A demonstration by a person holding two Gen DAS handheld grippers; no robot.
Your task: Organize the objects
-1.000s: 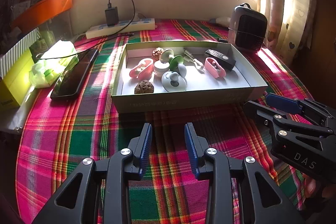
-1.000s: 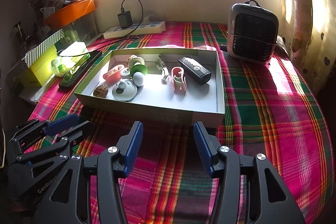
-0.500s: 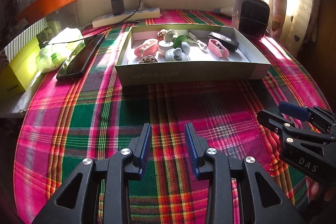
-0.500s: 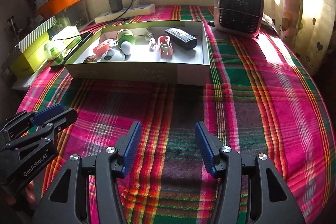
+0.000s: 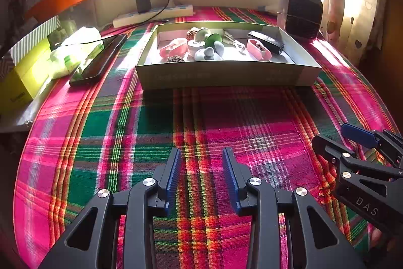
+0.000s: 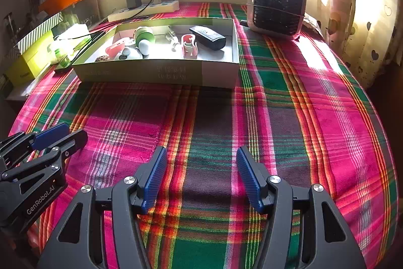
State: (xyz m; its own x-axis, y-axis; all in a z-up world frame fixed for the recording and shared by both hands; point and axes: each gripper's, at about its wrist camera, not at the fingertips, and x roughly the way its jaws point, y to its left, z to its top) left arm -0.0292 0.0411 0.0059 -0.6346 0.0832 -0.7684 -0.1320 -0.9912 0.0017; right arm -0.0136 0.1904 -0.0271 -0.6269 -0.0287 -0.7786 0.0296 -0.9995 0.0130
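Plaid cloth (image 5: pixel 201 117) is spread under a shallow cardboard box (image 5: pixel 226 73) in which small objects are gathered. Nothing is held between the opening jaws of the left gripper (image 5: pixel 201 178) and right gripper (image 6: pixel 201 175), both well short of it.

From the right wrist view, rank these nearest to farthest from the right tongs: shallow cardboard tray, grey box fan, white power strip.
1. Shallow cardboard tray, ahead-left.
2. Grey box fan, far right.
3. White power strip, farthest, by the wall.
Right tongs are opening, nothing between them.
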